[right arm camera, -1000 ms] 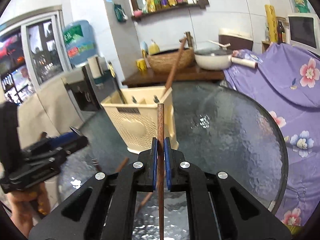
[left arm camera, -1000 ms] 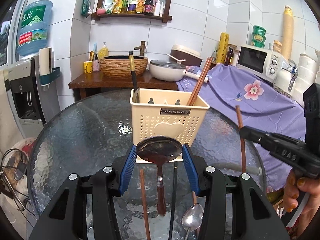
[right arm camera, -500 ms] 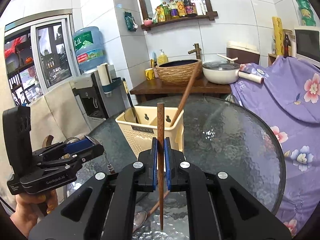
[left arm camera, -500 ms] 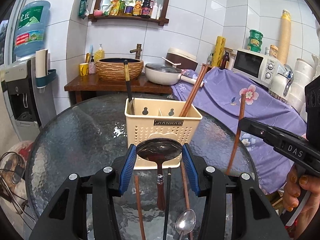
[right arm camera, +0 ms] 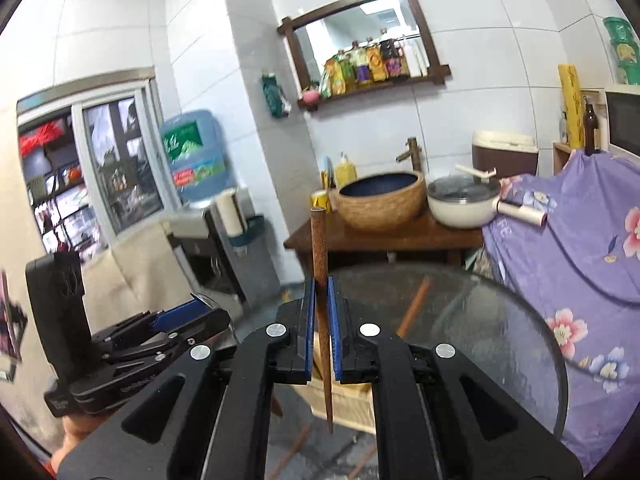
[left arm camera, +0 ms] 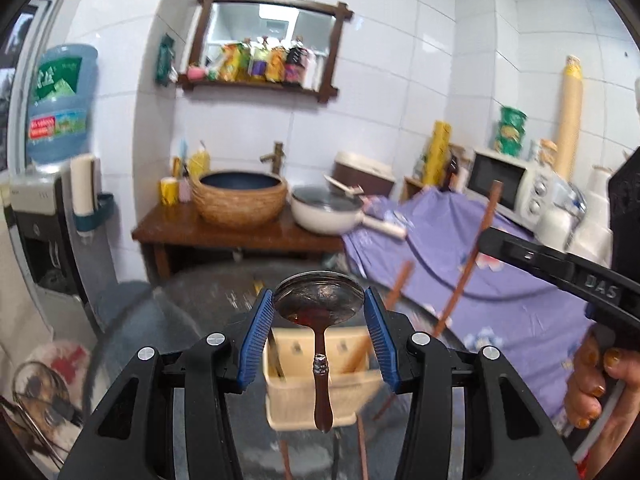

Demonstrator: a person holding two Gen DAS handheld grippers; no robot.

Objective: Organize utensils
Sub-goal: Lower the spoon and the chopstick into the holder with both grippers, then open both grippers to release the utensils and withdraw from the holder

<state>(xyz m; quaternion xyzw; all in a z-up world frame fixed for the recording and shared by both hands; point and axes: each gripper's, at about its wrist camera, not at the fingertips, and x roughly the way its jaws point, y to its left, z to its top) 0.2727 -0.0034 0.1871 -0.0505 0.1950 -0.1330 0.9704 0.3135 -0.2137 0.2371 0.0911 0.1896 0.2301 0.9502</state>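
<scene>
A metal spoon [left arm camera: 319, 298] with a dark brown handle hangs bowl-up between the blue pads of my left gripper [left arm camera: 319, 308], which is shut on the bowl. Under it stands the cream utensil basket [left arm camera: 304, 404], blurred, with a chopstick [left arm camera: 397, 289] leaning out of it. My right gripper [right arm camera: 319, 304] is shut on a brown chopstick [right arm camera: 319, 248] held upright, its tip over the basket [right arm camera: 348, 404]. In the left wrist view the right gripper [left arm camera: 492, 240] and its chopstick [left arm camera: 464, 276] show at the right. In the right wrist view the left gripper [right arm camera: 208, 312] shows at the left.
The basket stands on a round glass table [right arm camera: 500, 320], with loose chopsticks [left arm camera: 362, 448] lying near its front. Behind are a wooden side table [left arm camera: 240, 236] with a woven basin and a white pan, a purple floral cloth [right arm camera: 580, 248], a microwave [left arm camera: 508, 184] and a water dispenser [left arm camera: 60, 100].
Both grippers have risen with the spoon and the chopstick still held. The basket and the table have dropped lower in both views.
</scene>
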